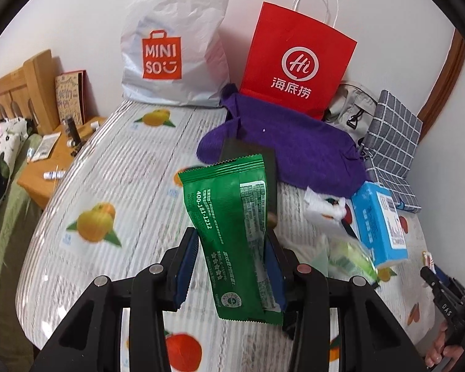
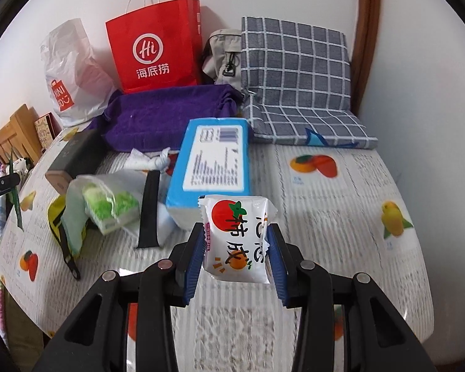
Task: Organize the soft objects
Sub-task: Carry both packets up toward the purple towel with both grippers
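My left gripper [image 1: 232,248] is shut on a green snack packet [image 1: 232,229] and holds it upright above the table. My right gripper [image 2: 235,241] is shut on a white persimmon snack packet [image 2: 237,238], held above the table's front. A blue tissue pack [image 2: 212,164] lies just beyond it; it also shows in the left wrist view [image 1: 379,220]. A purple towel [image 1: 294,148] lies at the back, in front of a red paper bag [image 1: 294,59]. A white MINISO bag [image 1: 173,46] leans on the wall.
A grey checked cushion [image 2: 297,77] and a grey pouch [image 2: 223,55] sit at the back right. A clear bag with green items [image 2: 108,204], a crumpled white tissue [image 2: 145,162], a black strap [image 2: 148,210] and a dark box [image 2: 74,155] lie left. The fruit-print tablecloth [image 2: 341,217] covers the table.
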A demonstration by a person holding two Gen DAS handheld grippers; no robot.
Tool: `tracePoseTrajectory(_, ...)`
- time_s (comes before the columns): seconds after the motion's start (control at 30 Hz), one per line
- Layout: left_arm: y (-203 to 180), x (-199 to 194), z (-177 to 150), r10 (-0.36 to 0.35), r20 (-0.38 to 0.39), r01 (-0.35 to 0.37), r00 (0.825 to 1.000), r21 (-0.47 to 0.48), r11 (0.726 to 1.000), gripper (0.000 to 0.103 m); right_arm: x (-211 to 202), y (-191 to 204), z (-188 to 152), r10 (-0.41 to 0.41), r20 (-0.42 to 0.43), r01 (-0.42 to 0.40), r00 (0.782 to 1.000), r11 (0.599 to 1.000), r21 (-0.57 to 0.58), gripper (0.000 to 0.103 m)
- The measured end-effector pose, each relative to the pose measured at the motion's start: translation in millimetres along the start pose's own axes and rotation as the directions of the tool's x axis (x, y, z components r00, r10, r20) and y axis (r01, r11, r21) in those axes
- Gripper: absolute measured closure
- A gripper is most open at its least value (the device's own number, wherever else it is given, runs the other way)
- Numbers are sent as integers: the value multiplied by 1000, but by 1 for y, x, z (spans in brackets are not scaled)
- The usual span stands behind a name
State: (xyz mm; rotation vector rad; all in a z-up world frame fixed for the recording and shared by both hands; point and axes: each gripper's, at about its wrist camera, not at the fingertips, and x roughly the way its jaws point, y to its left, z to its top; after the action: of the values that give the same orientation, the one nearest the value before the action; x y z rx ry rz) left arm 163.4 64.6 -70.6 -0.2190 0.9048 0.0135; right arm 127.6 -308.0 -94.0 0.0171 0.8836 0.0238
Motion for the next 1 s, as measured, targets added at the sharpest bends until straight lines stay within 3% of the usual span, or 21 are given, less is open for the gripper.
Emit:
tracePoseTrajectory(0.43, -30, 42, 65, 28, 0, -28, 1000, 63, 998, 63, 36, 13, 89, 65, 67, -64, 996, 998, -19, 63)
tracePoseTrajectory(1.0, -80, 116, 139, 56, 0, -55, 998, 157, 986, 63, 117, 29, 171, 109, 54, -106, 993, 992, -63, 63)
